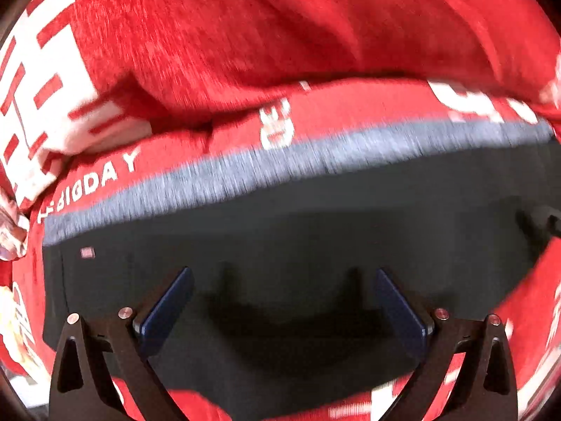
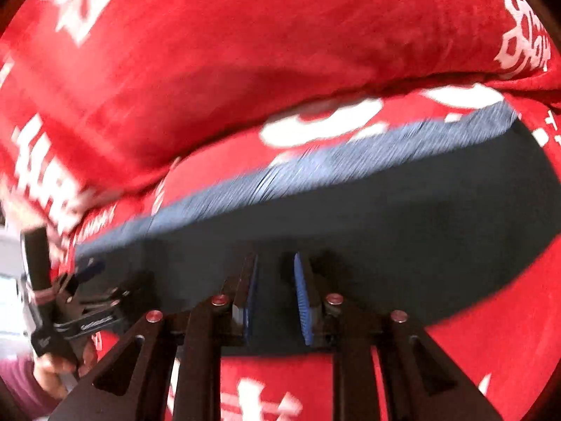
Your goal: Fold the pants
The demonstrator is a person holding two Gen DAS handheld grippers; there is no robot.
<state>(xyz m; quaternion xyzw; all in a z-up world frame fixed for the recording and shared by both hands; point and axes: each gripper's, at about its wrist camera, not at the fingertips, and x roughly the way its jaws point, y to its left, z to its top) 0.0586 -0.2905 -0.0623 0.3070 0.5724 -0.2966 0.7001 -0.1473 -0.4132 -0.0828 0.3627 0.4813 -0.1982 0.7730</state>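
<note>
The dark navy pants [image 1: 298, 231] lie flat on a red bedspread, with a lighter grey-blue ribbed waistband [image 1: 280, 168] along their far edge. My left gripper [image 1: 284, 277] hovers just above the dark cloth with its blue pads wide apart and nothing between them. In the right wrist view the same pants [image 2: 385, 217] and waistband [image 2: 333, 161] run across the middle. My right gripper [image 2: 275, 263] is low over the cloth, its blue pads a narrow gap apart with no fold of cloth seen between them. The left gripper [image 2: 84, 273] shows at the left edge there.
The red bedspread [image 1: 333, 112] has white lettering and surrounds the pants. A red pillow or rolled blanket [image 1: 263, 28] lies right behind the waistband and also fills the top of the right wrist view [image 2: 245, 52]. A person's hand [image 2: 56, 372] holds the left tool.
</note>
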